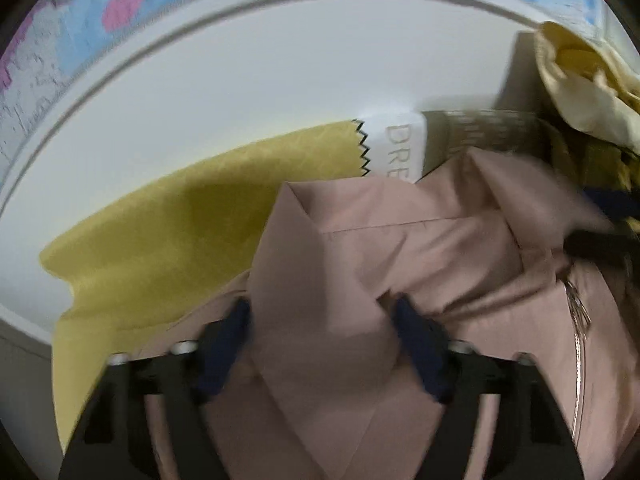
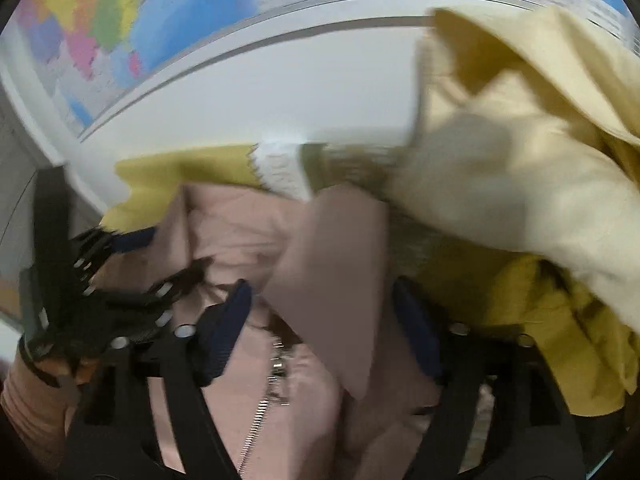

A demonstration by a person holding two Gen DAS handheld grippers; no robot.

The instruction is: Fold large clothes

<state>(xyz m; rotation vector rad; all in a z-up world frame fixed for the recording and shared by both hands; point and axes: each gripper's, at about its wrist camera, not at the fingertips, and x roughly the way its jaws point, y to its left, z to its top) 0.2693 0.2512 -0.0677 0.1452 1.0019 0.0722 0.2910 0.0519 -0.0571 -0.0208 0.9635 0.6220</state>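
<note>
A dusty-pink jacket [image 1: 360, 240] with a metal zipper [image 1: 576, 320] lies crumpled on the white table [image 1: 240, 80]. My left gripper [image 1: 322, 316] points down at it, jaws apart, with a folded collar flap lying between the blue fingertips [image 1: 236, 320]. In the right wrist view the same pink jacket [image 2: 224, 220] lies under my right gripper [image 2: 324, 300], which stands open with a pink flap rising between its fingers. The left gripper's black body [image 2: 100, 280] shows at the left of that view, held by a hand.
A mustard-yellow cloth [image 1: 160, 240] with a zigzag edge lies under the jacket. A white lettered card [image 1: 396, 148] sits behind it. A cream garment [image 2: 520, 160] is heaped at the right over a yellow one [image 2: 540, 320]. A coloured map [image 2: 200, 20] hangs behind the table.
</note>
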